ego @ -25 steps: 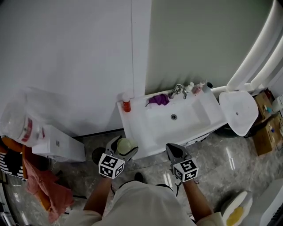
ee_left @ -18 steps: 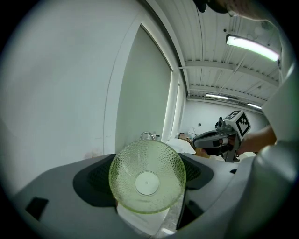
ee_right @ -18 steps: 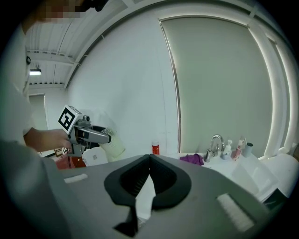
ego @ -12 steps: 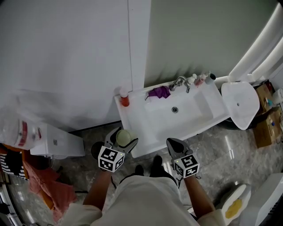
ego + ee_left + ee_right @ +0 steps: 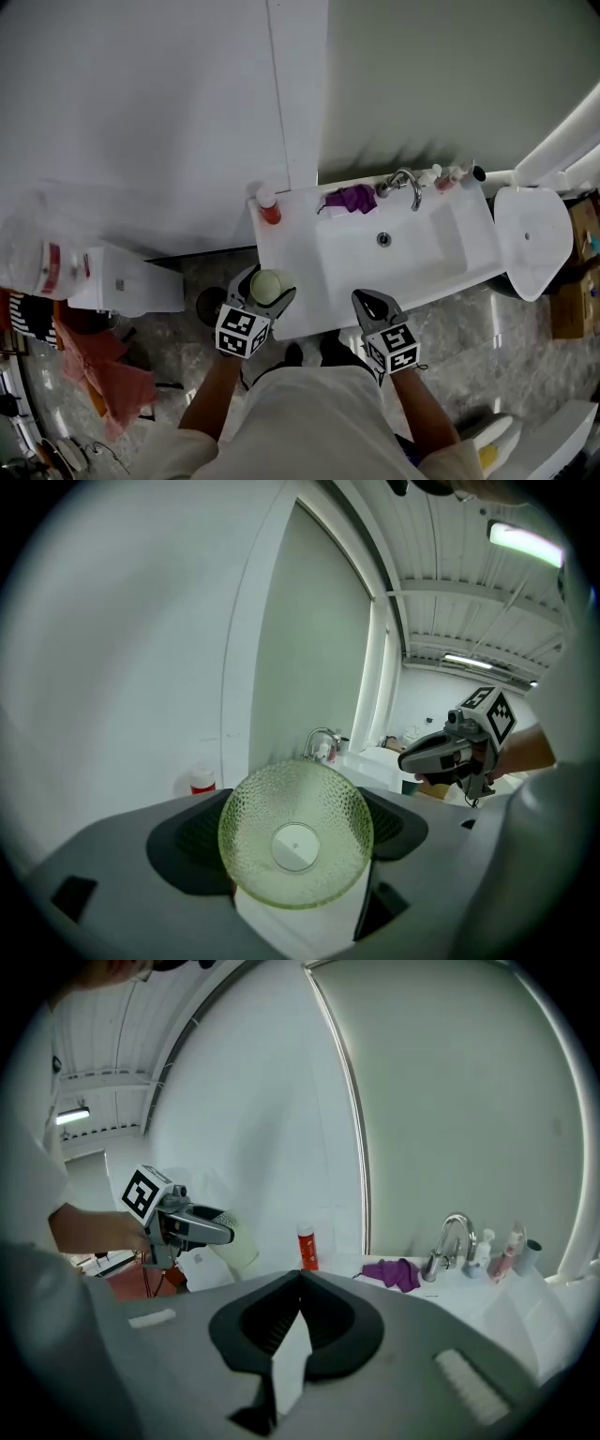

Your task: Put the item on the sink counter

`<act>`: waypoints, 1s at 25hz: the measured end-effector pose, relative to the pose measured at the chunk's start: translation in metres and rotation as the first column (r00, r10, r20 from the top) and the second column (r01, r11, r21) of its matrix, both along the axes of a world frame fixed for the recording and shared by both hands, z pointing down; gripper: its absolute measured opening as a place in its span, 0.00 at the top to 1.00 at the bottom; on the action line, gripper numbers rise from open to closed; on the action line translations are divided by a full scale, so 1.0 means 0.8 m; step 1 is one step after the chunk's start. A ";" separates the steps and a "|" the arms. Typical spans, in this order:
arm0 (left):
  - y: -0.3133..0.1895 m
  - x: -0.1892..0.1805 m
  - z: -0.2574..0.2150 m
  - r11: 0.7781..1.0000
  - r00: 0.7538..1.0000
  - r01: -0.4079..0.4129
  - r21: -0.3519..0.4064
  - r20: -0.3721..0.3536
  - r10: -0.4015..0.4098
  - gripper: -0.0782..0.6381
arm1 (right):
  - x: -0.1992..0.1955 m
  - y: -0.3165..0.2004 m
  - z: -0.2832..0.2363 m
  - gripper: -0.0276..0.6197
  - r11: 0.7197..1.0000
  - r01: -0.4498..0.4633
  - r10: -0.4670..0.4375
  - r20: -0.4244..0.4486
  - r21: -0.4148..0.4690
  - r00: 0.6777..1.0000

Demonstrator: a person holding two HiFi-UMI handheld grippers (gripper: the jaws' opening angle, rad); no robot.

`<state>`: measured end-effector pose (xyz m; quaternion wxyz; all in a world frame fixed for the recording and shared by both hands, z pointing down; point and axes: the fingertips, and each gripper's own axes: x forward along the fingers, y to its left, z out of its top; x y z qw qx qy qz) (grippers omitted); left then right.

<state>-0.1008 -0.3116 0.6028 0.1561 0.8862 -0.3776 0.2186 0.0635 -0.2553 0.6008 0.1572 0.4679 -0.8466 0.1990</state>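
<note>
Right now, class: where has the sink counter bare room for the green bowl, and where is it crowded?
Bare: the left wing of the sink counter, bordered by the red bottle behind, the basin to the right and the front edge, nearest the green bowl in the left gripper. Crowded: the back ledge, with purple cloth, faucet and small bottles.
</note>
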 end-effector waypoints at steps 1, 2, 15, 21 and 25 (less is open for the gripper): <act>-0.009 0.004 0.007 1.000 1.000 0.012 -0.003 0.009 -0.012 0.33 | 0.003 -0.009 0.005 0.94 1.000 0.020 -0.020 0.000 -0.007 1.000; -0.017 0.008 0.015 1.000 1.000 0.022 -0.005 0.018 -0.022 0.33 | 0.005 -0.019 0.010 0.94 0.999 0.037 -0.037 0.003 -0.012 0.999; -0.107 0.042 0.122 0.990 0.982 0.132 -0.041 0.140 -0.125 0.33 | 0.014 -0.107 0.088 0.94 0.965 0.246 -0.244 0.033 -0.091 0.969; -0.138 0.037 0.176 0.980 0.967 0.184 -0.069 0.190 -0.169 0.33 | 0.012 -0.132 0.119 0.94 0.948 0.292 -0.288 0.047 -0.128 0.956; -0.162 0.031 0.203 0.976 0.959 0.204 -0.075 0.217 -0.184 0.33 | 0.008 -0.147 0.131 0.94 0.945 0.295 -0.290 0.061 -0.142 0.955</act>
